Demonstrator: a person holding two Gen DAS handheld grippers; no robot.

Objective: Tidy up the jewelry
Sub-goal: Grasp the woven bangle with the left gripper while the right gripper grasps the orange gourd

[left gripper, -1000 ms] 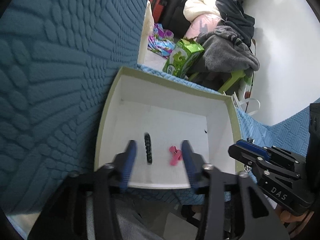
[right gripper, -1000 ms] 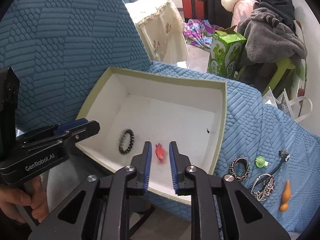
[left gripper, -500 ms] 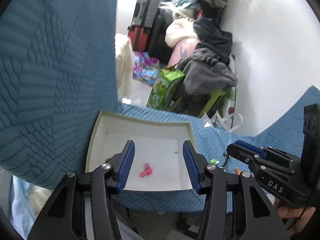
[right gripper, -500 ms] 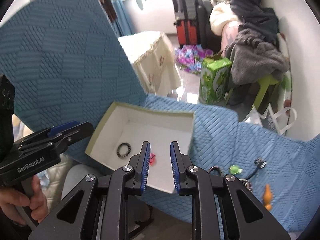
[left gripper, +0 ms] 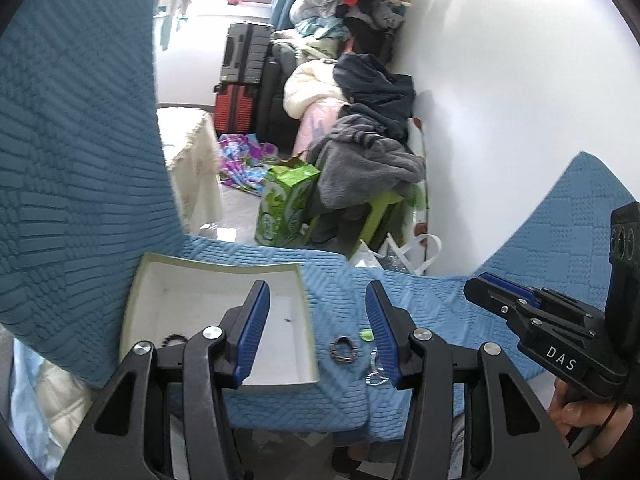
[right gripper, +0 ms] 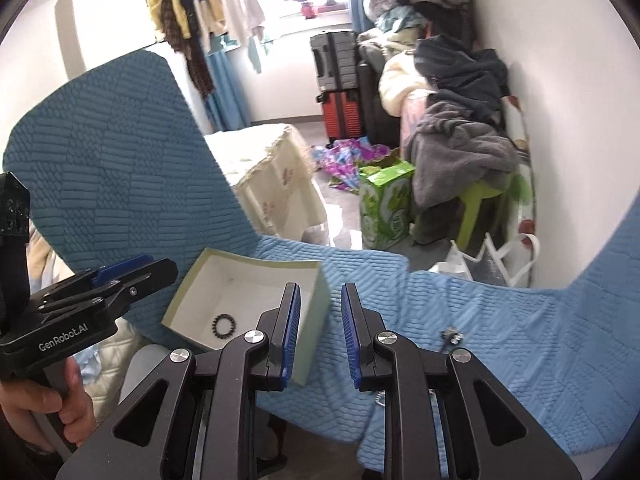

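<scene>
A white box with a pale green rim lies on the blue quilted cover. A black bead bracelet lies inside it. To the right of the box on the cover lie a patterned ring, a green piece, a silver chain and a small dark piece. My left gripper is open and empty, held well above the box's right edge. My right gripper is open and empty above the box's right wall. Each gripper shows in the other's view.
The blue cover rises on the left and right. Beyond its edge the floor holds a green carton, a green stool with piled clothes, suitcases, a cream-covered table and a white bag.
Both grippers have pulled back and up from the box, which now looks smaller and lower. The pink piece between the fingers earlier is no longer visible. The loose jewelry came into the left view.
</scene>
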